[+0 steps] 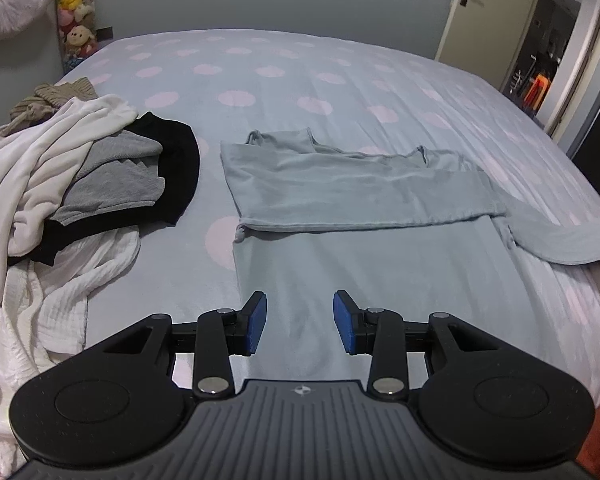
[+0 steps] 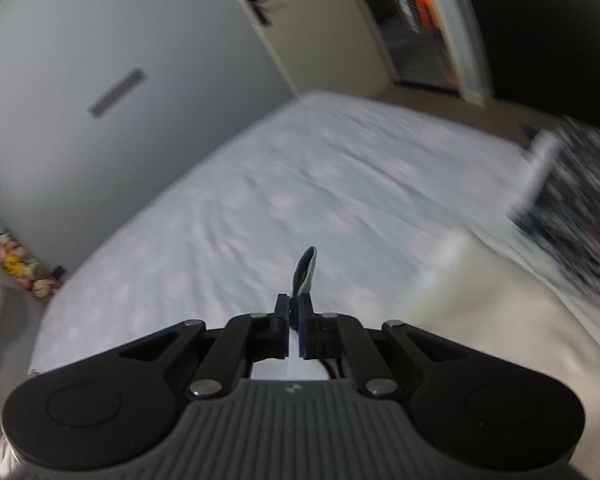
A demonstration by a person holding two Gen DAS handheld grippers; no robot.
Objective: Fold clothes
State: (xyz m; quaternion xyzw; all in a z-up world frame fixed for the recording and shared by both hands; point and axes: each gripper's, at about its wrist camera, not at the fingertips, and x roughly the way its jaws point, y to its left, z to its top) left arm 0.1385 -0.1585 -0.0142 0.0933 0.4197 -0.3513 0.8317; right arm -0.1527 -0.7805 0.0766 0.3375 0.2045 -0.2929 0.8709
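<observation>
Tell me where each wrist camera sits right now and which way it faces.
Left wrist: on the left gripper, tilted down over the bed; sees the blue garment half folded and a clothes pile at the picture's left. Its own fingers stand apart, nothing between them.
Right wrist: on the right gripper, blurred, facing across the bed toward wall and door; fingers shut on pale cloth.
Shared: bed, door, plush toys.
</observation>
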